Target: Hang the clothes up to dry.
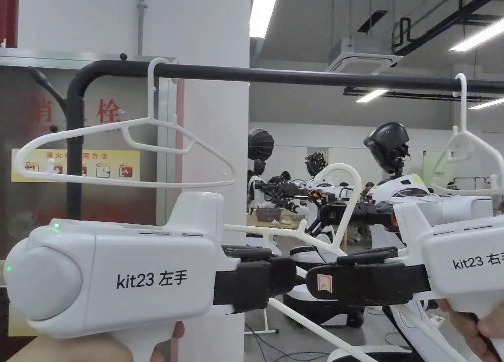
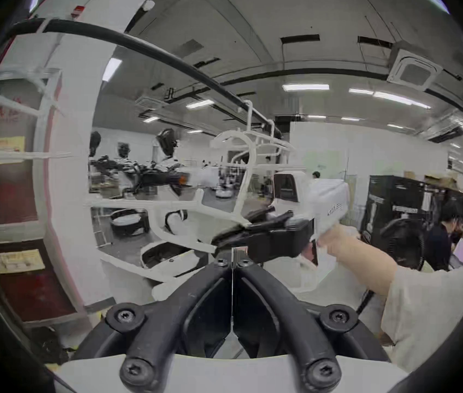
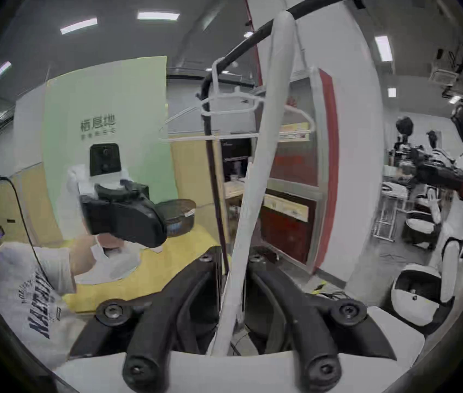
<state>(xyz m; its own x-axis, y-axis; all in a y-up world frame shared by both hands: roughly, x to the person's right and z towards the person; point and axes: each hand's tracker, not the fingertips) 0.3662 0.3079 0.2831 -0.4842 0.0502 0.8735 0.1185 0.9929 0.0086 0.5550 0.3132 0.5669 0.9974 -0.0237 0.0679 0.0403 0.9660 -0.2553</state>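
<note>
Nearest to us in the head view are the two white pistol-grip tools, their black noses almost meeting low in the middle. We hold the left gripper (image 1: 290, 274) with its jaws pressed together on nothing; in its own view the two tips meet along a thin line (image 2: 233, 260). We hold the right gripper (image 1: 310, 282) with its jaws pinching a white hanger (image 1: 339, 200), and in the right gripper view the hanger's pale bar (image 3: 253, 200) runs up from between the two black jaws. In the left gripper view the right gripper (image 2: 219, 240) points leftward with the same hanger (image 2: 241, 178) rising from its nose, tilted, its hook end up and not on the rail.

Above and just behind runs a black rail (image 1: 305, 76), level across the view and bending down at its left end. Two more white hangers hang from it by their hooks: a left hanger (image 1: 123, 151) and a right hanger (image 1: 467, 146) well apart from it. No garment is on any of the three hangers.

Behind the rail stands a white pillar (image 1: 216, 28). Farthest off are white and black robots (image 1: 389, 146) in an open hall, under ceiling lights (image 1: 262, 14)
</note>
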